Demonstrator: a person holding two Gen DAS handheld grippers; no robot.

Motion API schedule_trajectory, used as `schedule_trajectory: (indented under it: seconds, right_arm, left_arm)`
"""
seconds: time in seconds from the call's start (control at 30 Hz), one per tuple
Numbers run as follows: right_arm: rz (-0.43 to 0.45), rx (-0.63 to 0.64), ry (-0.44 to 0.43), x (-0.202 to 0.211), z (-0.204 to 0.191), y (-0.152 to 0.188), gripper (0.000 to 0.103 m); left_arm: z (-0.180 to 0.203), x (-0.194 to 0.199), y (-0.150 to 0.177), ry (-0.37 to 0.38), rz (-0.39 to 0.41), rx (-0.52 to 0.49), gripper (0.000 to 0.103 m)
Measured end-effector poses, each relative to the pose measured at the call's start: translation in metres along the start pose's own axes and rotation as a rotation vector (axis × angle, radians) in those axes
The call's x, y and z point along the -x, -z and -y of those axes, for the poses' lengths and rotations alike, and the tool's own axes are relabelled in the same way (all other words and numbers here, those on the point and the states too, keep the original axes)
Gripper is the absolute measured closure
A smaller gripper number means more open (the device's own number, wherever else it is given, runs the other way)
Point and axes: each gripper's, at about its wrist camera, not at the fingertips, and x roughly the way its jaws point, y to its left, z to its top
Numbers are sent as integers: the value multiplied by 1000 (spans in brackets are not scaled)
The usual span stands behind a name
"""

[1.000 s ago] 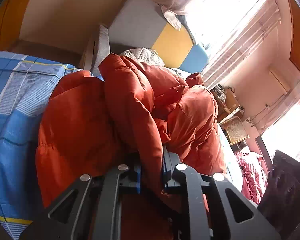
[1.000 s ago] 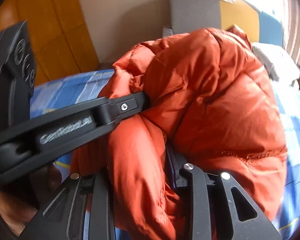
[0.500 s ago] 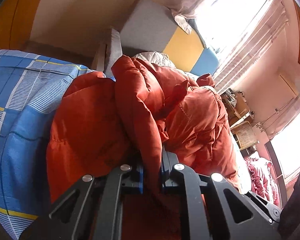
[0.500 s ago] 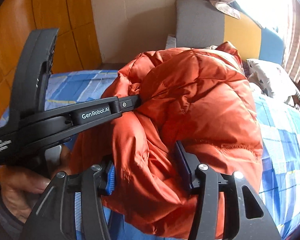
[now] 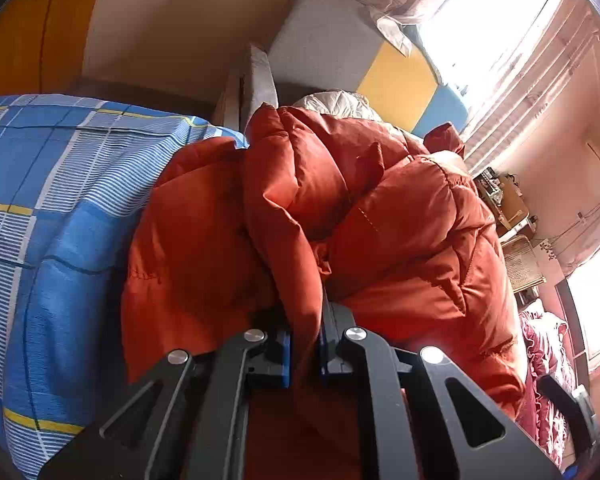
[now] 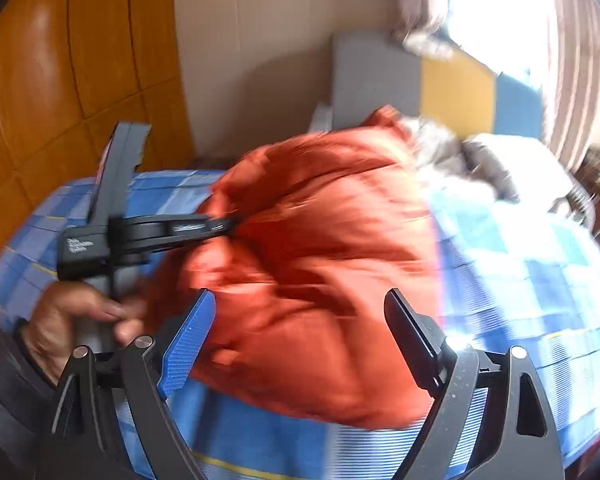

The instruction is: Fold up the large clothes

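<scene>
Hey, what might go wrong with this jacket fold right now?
Only the left gripper pinches the orange puffer jacket, and on one thin ridge of slick fabric, so it may slip free. The right gripper is open with nothing between its fingers, so the puffy bundle may spring open on the blue plaid bedspread.

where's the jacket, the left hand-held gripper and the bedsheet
jacket (image 5: 412, 232), left wrist view, puffy quilted panel
left hand-held gripper (image 6: 220, 226), right wrist view, tip biting the jacket
bedsheet (image 5: 60, 184), left wrist view, blue checked part

The left tongs (image 5: 304, 354) stand nearly closed, gripped by a bare hand (image 6: 74, 320), while the right tongs (image 6: 300, 344) gape wide.
</scene>
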Motion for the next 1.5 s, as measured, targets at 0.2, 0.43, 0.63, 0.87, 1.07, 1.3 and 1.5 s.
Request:
schedule_trajectory:
  seconds: [0.2,0.43,0.63,0.87,1.07,1.3,1.5]
  right_arm:
    - [-100,-112,113,-28,52,12,20]
    - [-152,88,141,-51,11,11,21]
    - [-135,193,172,-58,-14,15,21]
    - [-123,148,37,-48,-3,2,13]
    - [-93,-101,-67,-45,46,-10,13]
    - [-135,-275,-166,-72,74,-10,11]
    - [-182,-277,-223,-95,77,-23,3]
  left_arm:
    - [10,2,4,-44,9,-56,94]
    - [1,7,6,-116,4,-73,95]
    - [-10,17,9,-193,-2,-97,96]
    - [-15,17,8,-229,-6,-110,96]
    - [-13,20,15,-245,18,-135,96]
    - [-3,27,26,-271,63,-145,96]
    - [-5,28,31,-267,86,-136,96]
